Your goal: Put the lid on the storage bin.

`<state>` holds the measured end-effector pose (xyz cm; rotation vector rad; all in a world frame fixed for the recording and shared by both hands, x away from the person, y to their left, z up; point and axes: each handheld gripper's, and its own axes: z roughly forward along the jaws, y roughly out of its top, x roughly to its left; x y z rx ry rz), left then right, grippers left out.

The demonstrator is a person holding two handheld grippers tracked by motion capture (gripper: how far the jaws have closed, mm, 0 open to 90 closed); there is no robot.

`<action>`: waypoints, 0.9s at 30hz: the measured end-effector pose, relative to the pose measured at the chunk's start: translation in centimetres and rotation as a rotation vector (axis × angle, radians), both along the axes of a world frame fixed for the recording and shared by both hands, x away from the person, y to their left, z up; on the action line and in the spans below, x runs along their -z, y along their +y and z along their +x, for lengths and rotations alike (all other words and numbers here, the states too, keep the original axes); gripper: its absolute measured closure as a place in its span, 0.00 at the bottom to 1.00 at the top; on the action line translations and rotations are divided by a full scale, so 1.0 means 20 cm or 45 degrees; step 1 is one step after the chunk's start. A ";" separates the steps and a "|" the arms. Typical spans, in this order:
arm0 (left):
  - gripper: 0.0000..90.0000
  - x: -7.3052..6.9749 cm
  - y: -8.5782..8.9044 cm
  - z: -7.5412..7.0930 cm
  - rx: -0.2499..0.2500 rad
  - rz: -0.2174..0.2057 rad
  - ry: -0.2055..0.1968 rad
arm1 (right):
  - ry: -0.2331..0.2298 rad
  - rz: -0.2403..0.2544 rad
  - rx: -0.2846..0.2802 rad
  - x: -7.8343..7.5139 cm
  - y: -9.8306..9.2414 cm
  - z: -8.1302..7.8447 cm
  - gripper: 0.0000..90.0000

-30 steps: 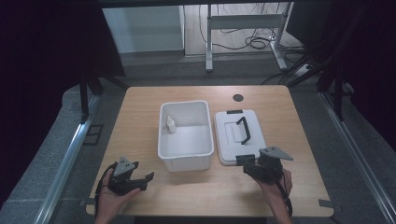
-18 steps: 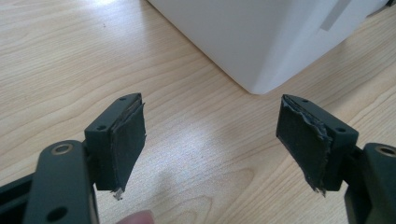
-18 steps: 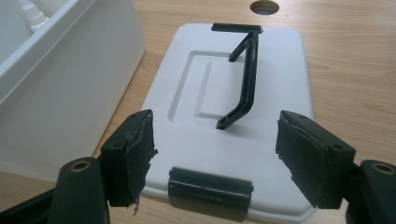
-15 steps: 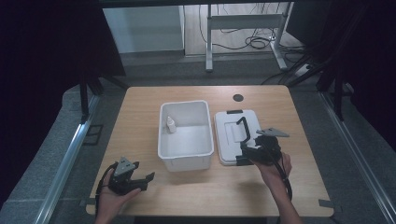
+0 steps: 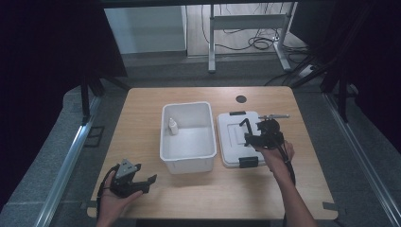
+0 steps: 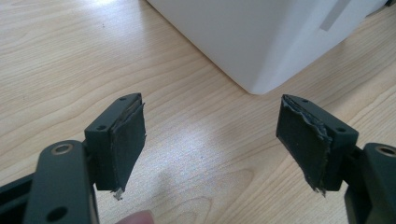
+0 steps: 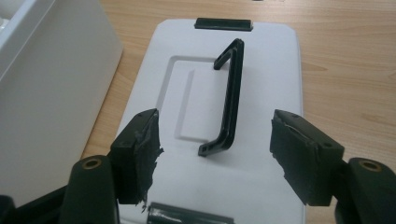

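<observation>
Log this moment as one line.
right gripper: open, over lid, handle between fingers | left gripper: open, idle | bottle: in bin

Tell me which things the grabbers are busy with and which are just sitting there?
Looks part of the job:
right gripper, open above the lid
white lid
black handle, standing up between the jaws
white box, probably what the lid fits

Just lying about, it seems:
small white bottle inside the box
left gripper, open over bare table
</observation>
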<state>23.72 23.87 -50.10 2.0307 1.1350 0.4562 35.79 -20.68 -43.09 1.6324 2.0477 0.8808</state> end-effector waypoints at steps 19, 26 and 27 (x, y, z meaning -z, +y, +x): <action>0.27 0.00 0.01 0.00 -0.001 -0.006 -0.006 | 0.132 -0.045 0.010 -0.06 0.04 0.20 0.44; 0.27 -0.01 0.02 0.00 -0.006 -0.009 -0.007 | 0.206 -0.021 0.008 -0.04 0.03 0.27 0.50; 0.27 -0.01 0.02 0.00 -0.006 -0.010 -0.007 | 0.228 -0.028 0.007 -0.04 0.03 0.29 0.52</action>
